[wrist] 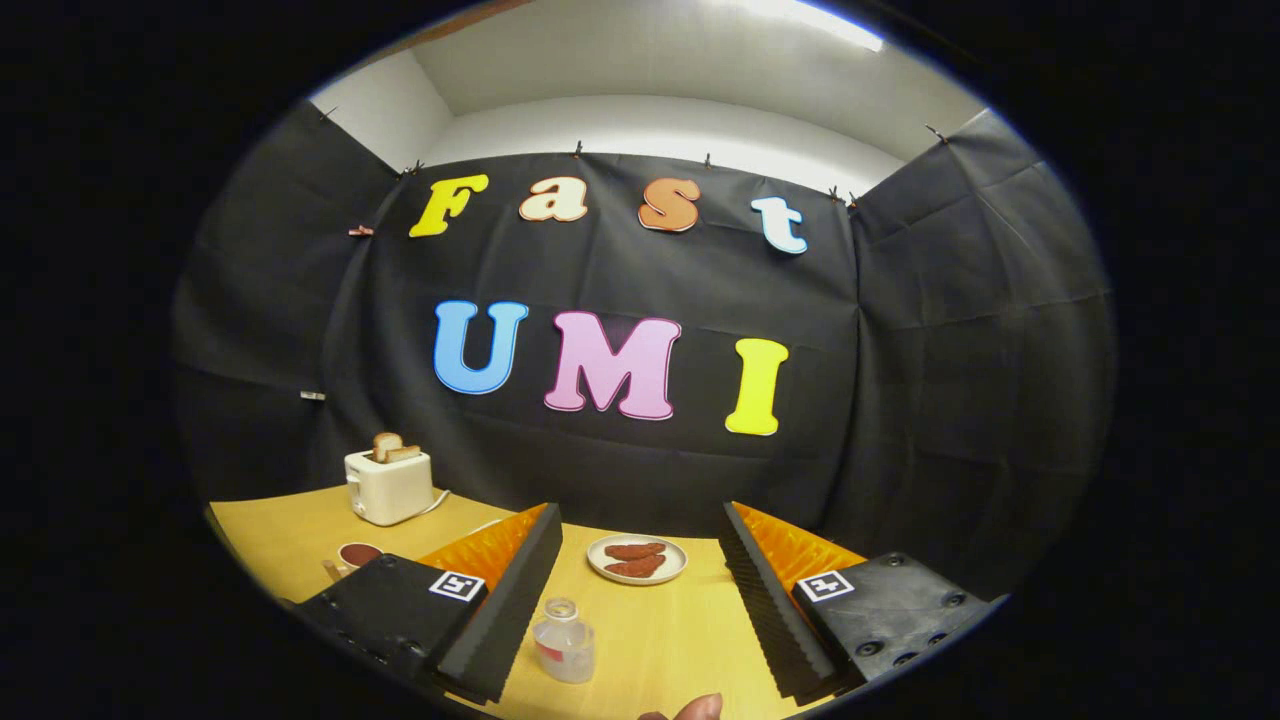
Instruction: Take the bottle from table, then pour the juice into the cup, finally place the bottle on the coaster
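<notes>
gripper [640, 600] fingers stand wide apart with nothing between the pads, low in the frame; read as the approach stance, opened to clear the bottle's body before closing. small clear plastic bottle with an open neck and a reddish label band [564, 640] stands upright on the yellow wooden table [660, 630], lower centre of the frame, close beside the inner face of the left finger and well off the right one, so the gripper is not centred on it; judgement: it would need a shift toward the left before clamping. a fingertip of a person [697, 708] pokes in at the bottom centre. dark red cup with brownish liquid [358, 554] sits at lower left, beyond the left finger, partly hidden by it. white round plate with two reddish-brown pieces of food [637, 558] lies farther ahead, in the gap between the fingers. cream toaster with two bread slices [389, 484] stands at the table's back, left of centre, clear of the working lane. coaster cannot be made out. the task is at its first step, bottle not yet taken.
</notes>
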{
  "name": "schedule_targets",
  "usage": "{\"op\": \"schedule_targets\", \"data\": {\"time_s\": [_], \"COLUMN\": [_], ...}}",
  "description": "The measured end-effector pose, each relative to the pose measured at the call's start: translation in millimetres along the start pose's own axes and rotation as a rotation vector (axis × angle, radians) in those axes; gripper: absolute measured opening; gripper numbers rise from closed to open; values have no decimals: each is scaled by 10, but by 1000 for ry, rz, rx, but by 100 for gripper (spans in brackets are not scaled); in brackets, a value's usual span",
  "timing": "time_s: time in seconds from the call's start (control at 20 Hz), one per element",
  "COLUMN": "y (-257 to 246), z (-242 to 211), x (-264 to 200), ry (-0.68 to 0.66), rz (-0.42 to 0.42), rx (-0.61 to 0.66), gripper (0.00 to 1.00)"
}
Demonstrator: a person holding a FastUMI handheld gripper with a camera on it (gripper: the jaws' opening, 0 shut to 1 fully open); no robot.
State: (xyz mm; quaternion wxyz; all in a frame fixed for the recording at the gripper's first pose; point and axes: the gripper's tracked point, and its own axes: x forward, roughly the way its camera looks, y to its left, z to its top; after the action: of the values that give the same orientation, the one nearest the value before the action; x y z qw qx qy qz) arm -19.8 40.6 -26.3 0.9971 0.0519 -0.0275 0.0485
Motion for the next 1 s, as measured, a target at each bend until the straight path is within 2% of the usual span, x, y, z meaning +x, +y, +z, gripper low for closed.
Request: {"op": "schedule_targets", "data": {"time_s": [0.25, 0.6, 1.0], "y": [252, 534, 647], "z": [-612, -1412, -2051], "x": [-31, 51, 304], "ry": [36, 111, 161], "rz": [50, 76, 49], "rx": [26, 44, 46], "gripper": [97, 97, 97]}}
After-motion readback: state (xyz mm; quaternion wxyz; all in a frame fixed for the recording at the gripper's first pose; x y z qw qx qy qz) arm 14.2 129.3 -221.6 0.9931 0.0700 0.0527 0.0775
